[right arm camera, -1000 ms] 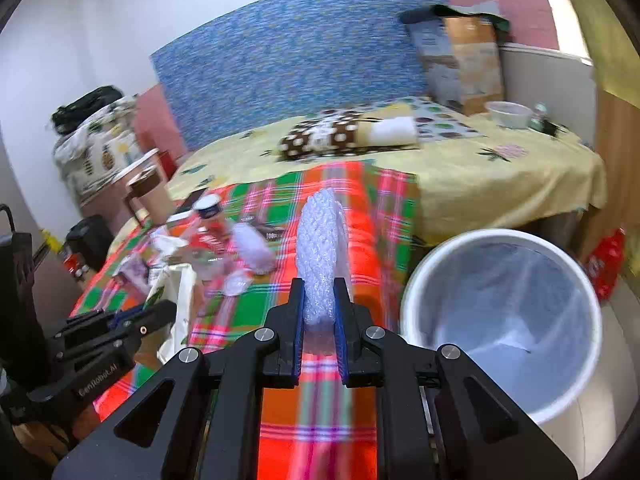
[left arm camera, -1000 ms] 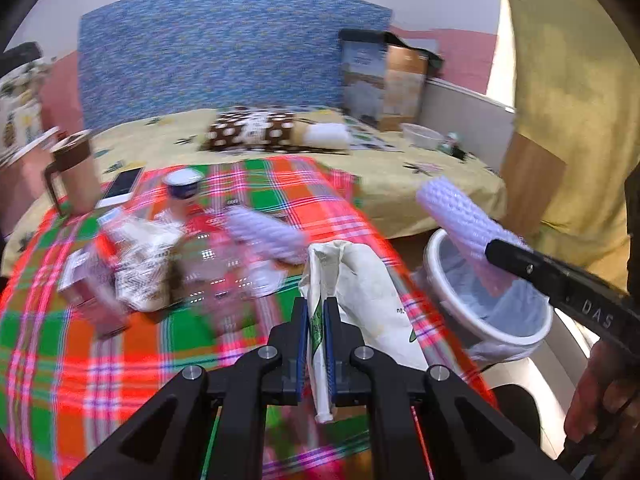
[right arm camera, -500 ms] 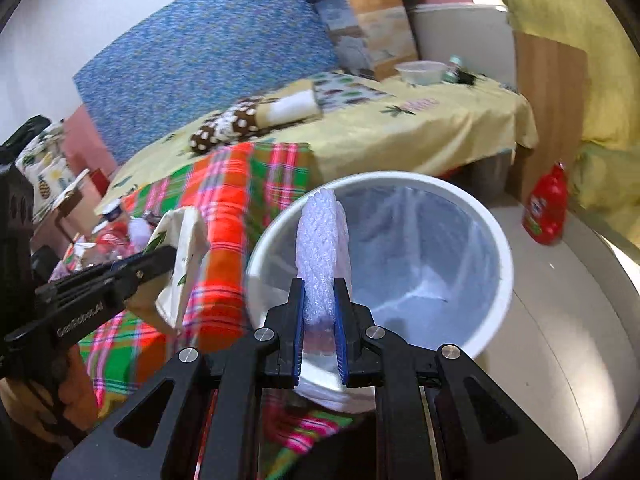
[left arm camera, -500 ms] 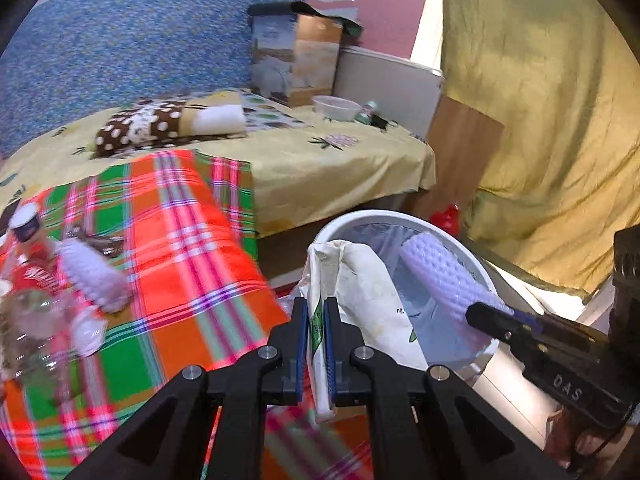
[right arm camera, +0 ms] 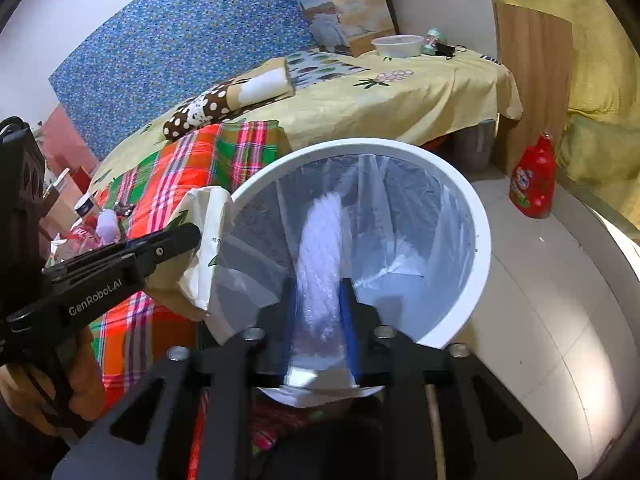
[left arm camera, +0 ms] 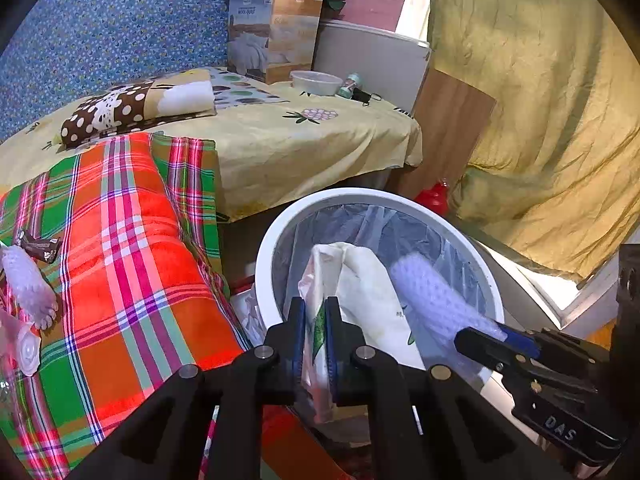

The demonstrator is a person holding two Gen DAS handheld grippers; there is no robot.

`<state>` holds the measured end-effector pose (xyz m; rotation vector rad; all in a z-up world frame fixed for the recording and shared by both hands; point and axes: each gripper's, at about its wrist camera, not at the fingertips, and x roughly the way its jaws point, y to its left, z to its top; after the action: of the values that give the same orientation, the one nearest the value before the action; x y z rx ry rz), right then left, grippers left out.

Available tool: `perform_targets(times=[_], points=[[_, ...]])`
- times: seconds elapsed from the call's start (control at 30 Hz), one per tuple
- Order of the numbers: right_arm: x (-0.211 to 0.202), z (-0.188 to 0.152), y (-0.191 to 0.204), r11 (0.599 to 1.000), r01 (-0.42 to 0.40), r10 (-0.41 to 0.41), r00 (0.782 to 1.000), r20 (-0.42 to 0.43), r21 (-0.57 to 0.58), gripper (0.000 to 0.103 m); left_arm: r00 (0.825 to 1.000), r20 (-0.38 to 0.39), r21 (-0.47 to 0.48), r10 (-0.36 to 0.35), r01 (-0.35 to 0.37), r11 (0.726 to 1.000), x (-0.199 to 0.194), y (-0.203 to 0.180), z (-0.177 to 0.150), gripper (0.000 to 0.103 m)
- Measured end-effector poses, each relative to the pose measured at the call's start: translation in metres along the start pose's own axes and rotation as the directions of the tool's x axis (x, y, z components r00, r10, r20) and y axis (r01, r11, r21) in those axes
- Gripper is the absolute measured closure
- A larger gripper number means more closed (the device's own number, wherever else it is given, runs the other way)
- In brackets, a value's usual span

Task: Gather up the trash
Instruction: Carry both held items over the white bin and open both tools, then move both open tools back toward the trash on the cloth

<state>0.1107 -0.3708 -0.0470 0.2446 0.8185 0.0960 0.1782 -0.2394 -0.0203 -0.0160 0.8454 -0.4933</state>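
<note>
Both grippers have swung off the plaid blanket to the bin since a second ago.

Left wrist: left gripper (left arm camera: 315, 322) clamped on the paper bag (left arm camera: 362, 292), lower centre, over the bin (left arm camera: 262, 252) rim.

Right wrist: right gripper (right arm camera: 320, 300) jaws opening; foam sleeve (right arm camera: 322, 240) blurred between them, inside the bin (right arm camera: 482, 248), centre frame.

— How does the left claw (left arm camera: 315, 332) stand?

— Angled downward, its two fingers (left arm camera: 296, 334) nearly together, pinching something thin.

— And the right claw (right arm camera: 320, 312)?

— Also tilted down, just to the right of the left one. Its jaws are opening, with something still lying between the fingers (right arm camera: 289, 312).

— Any hand showing?

— Part of the left hand (right arm camera: 80, 384), wrapped around its handle.
</note>
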Motion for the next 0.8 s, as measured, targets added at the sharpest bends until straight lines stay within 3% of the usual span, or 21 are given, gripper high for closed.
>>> perform_targets(times=[0.1, 0.23, 0.4, 0.8], points=[[-0.003, -0.001, -0.003, 1.0, -0.003, 0.003, 1.0, 0.01, 0.008, 0.048, 1.0, -0.01, -0.003, -0.014, 0.014, 1.0, 0.004, 0.001, 0.002, 0.092], [-0.006, -0.001, -0.005, 1.0, -0.002, 0.002, 1.0, 0.021, 0.017, 0.048, 1.0, -0.009, -0.001, -0.03, 0.03, 1.0, 0.005, -0.002, 0.003, 0.091], [-0.009, 0.001, -0.008, 1.0, 0.001, -0.002, 0.999, 0.035, 0.029, 0.048, 0.998, 0.005, -0.019, -0.063, 0.063, 0.998, 0.005, 0.0, 0.006, 0.062], [-0.02, 0.001, 0.004, 1.0, -0.027, 0.027, 0.997, 0.078, -0.002, 0.048, 0.995, 0.062, -0.052, -0.075, 0.079, 0.996, -0.027, 0.009, -0.001, 0.061]])
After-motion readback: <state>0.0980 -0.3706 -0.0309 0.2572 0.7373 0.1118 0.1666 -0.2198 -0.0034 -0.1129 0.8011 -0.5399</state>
